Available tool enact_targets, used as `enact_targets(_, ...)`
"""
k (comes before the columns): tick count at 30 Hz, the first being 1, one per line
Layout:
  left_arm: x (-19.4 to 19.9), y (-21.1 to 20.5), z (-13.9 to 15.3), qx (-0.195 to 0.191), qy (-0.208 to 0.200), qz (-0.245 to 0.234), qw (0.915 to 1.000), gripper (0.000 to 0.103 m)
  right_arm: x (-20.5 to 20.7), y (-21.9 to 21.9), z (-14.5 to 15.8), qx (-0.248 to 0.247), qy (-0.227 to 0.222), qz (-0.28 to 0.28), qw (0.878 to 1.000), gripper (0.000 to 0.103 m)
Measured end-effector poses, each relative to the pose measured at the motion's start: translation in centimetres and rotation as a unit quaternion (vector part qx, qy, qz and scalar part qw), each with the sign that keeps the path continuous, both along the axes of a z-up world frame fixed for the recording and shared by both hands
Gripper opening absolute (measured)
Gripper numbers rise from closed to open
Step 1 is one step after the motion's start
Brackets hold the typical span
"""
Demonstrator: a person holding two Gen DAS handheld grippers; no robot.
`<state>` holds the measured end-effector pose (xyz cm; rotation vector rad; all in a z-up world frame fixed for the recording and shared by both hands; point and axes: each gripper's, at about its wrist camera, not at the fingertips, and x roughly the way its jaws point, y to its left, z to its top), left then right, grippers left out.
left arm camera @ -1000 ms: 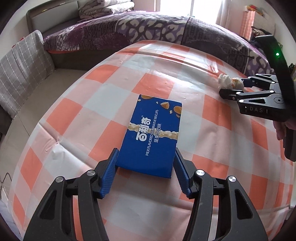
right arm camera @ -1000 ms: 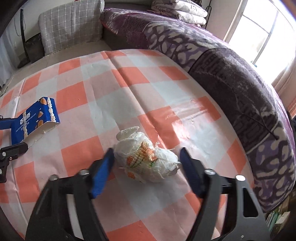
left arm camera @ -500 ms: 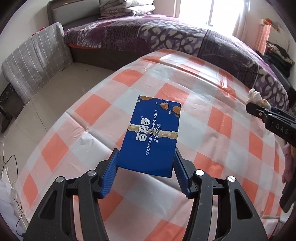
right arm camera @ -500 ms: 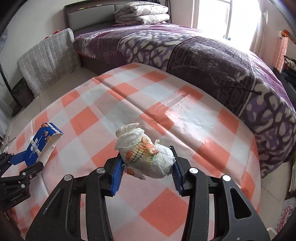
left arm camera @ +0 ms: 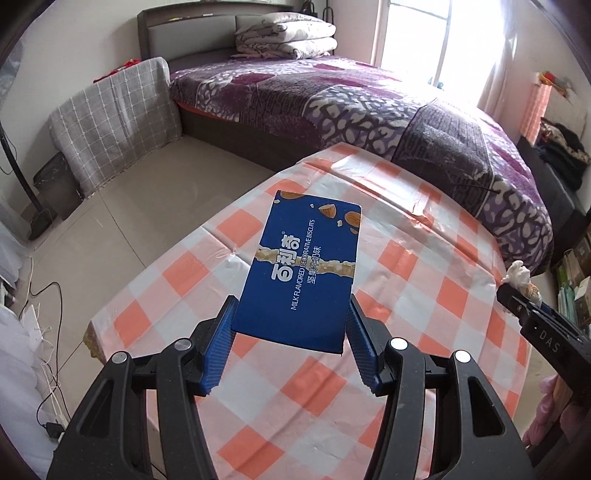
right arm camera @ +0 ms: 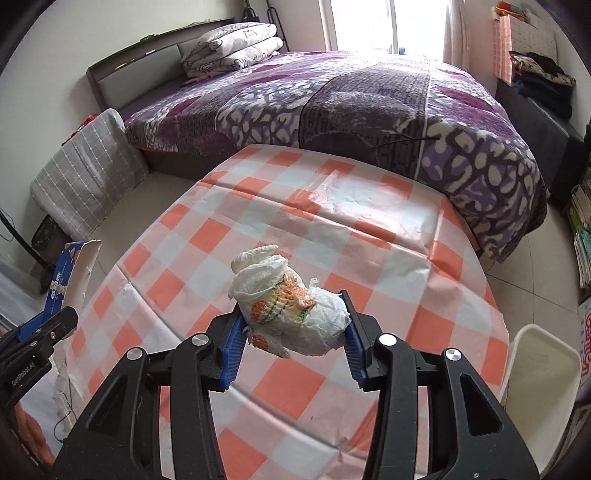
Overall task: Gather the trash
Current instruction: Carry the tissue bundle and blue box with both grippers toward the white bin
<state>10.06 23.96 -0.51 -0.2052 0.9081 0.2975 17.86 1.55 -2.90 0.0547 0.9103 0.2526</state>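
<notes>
left wrist view, left gripper (left arm camera: 290, 326) clamps blue "milk flavored decorative biscuits" box (left arm camera: 303, 273), right gripper (right arm camera: 293, 325) squeezes crumpled, perhaps printed, wrapper (right arm camera: 291, 310)

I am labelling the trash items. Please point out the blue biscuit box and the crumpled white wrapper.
blue biscuit box (left arm camera: 306, 273), left wrist view, centre of printed face.
crumpled white wrapper (right arm camera: 295, 314), right wrist view, middle of bundle.

1. Two grippers: the left gripper (left arm camera: 290, 334) and the right gripper (right arm camera: 293, 334).
2. One blue biscuit box (left arm camera: 304, 273), clamped between the left gripper's pads.
3. One crumpled white wrapper (right arm camera: 291, 306), squeezed between the right gripper's pads.
4. One table with an orange-and-white checked cloth (right arm camera: 388, 266).
5. One bed (right arm camera: 332, 99) with a purple cover.
6. One stack of folded quilts (left arm camera: 286, 35) at the bed's head.
7. One white bin (right arm camera: 539, 373) beside the table.
</notes>
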Motion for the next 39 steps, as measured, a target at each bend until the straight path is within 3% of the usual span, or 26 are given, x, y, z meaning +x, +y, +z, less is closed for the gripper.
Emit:
enact_targets(7,-2.8,-2.2,1.7,-0.042,-0.013,0.023,0.9988,0.056,-3.6,-3.0,0.9,0.017,0.007,-0.019,1.0,0.044)
enact_targets(14,-4.0,-5.5,0.9,-0.088,-0.036,0.037,0.9948,0.056,-5.5,-6.1,0.5,0.021,0.0,-0.04,0.999,0.044)
enact_targets(17,-4.2,-7.6,0.1,-0.066,-0.055,0.026,0.9959,0.056,-5.4,-7.9,-0.1,0.026,0.008,-0.055,0.998,0.044)
enact_targets(20,-3.4,-9.4,-0.5,-0.057,-0.05,0.002,0.9971,0.056,-5.4,-9.4,-0.1,0.029,0.007,-0.071,0.997,0.044)
enact_targets(30,-1.6,-14.1,0.5,-0.022,-0.075,-0.057,0.9953,0.056,-5.2,-14.5,0.3,0.044,0.002,-0.129,0.991,0.044)
enact_targets(39,-2.0,-17.1,0.3,-0.019,-0.079,-0.087,0.9929,0.057,-6.2,-20.1,1.3,0.051,-0.005,-0.185,0.981,0.045)
